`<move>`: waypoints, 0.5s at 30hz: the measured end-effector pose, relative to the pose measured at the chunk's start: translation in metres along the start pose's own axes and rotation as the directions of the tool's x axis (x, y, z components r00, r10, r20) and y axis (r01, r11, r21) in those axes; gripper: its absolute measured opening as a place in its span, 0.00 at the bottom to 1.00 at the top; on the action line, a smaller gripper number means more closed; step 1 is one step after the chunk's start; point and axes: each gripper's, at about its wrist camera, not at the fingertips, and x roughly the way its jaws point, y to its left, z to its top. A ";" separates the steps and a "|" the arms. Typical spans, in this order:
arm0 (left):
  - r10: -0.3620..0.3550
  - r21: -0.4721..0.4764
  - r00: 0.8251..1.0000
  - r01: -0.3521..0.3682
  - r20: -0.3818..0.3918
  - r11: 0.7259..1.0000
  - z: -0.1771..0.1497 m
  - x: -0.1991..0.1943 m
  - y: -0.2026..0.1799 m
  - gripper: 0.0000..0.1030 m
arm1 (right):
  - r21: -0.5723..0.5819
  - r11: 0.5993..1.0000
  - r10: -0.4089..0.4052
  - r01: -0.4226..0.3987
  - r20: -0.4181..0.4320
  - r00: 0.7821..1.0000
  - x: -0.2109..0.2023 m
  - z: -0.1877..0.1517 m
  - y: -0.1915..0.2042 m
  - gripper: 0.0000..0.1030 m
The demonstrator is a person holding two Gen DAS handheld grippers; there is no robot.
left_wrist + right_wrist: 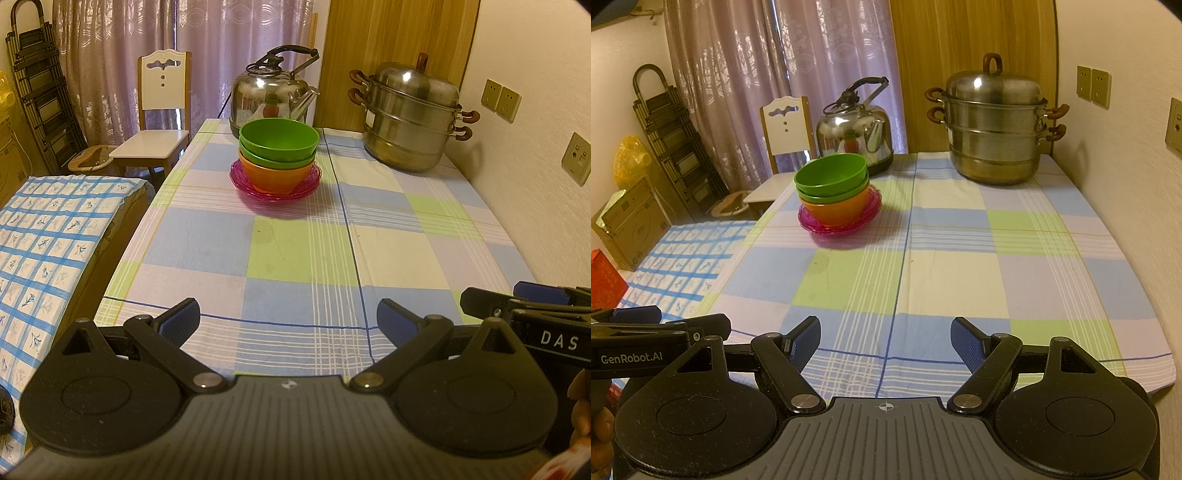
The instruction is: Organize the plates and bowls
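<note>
Bowls (277,147) are sitting nested, two green in one orange, on the pink plates (275,184) toward the far left of the bench (388,236), just in front of the kettle (271,92). Both claws are hanging over the near edge, well apart from the stack: the left claw (288,317) and the right claw (884,341) are each gaping wide and gripping nothing. The sorting is looking finished, so I would be keeping both claws low and clear. If the stack wants nudging, the steamer pot (993,129) is crowding the far right corner, while the middle cloth is lying open.
</note>
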 end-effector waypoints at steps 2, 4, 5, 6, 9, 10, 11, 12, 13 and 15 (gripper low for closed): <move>0.000 0.000 1.000 0.000 0.001 1.000 0.000 0.000 0.000 0.99 | 0.001 1.000 0.000 0.000 0.000 1.000 0.000 0.000 0.000 0.75; 0.000 0.000 1.000 0.000 0.002 1.000 0.000 0.000 0.000 0.99 | 0.001 1.000 0.000 0.000 0.000 1.000 0.000 0.000 0.000 0.75; 0.000 -0.001 1.000 0.000 0.002 1.000 0.000 0.000 0.000 0.99 | 0.001 1.000 0.000 0.000 0.000 1.000 0.000 0.000 0.000 0.75; 0.000 -0.001 1.000 0.000 0.002 1.000 0.000 0.000 0.000 0.99 | 0.001 1.000 0.000 0.000 0.000 1.000 0.000 0.000 0.000 0.75; 0.001 0.000 1.000 -0.001 0.002 1.000 0.000 0.000 0.000 0.99 | 0.001 1.000 0.000 0.000 0.000 1.000 0.000 0.000 0.000 0.75; 0.001 -0.002 1.000 -0.001 0.001 1.000 0.000 0.000 0.000 0.99 | 0.001 1.000 0.001 -0.001 0.000 1.000 0.000 0.000 0.000 0.75; -0.002 -0.002 1.000 0.002 0.002 1.000 0.000 0.000 0.000 0.99 | 0.002 1.000 0.000 0.000 0.000 1.000 0.000 0.000 0.000 0.75; -0.001 -0.003 1.000 0.001 0.003 1.000 0.000 0.000 0.000 0.99 | 0.002 1.000 0.000 0.000 0.000 1.000 0.000 0.000 0.000 0.75; 0.001 -0.004 1.000 -0.001 0.006 1.000 0.001 0.000 0.000 0.99 | 0.001 1.000 0.001 -0.001 0.000 1.000 0.000 0.000 0.000 0.75; 0.004 0.002 1.000 -0.004 0.018 1.000 0.000 -0.001 -0.001 0.99 | 0.002 1.000 0.001 -0.001 0.000 1.000 0.000 0.000 0.000 0.75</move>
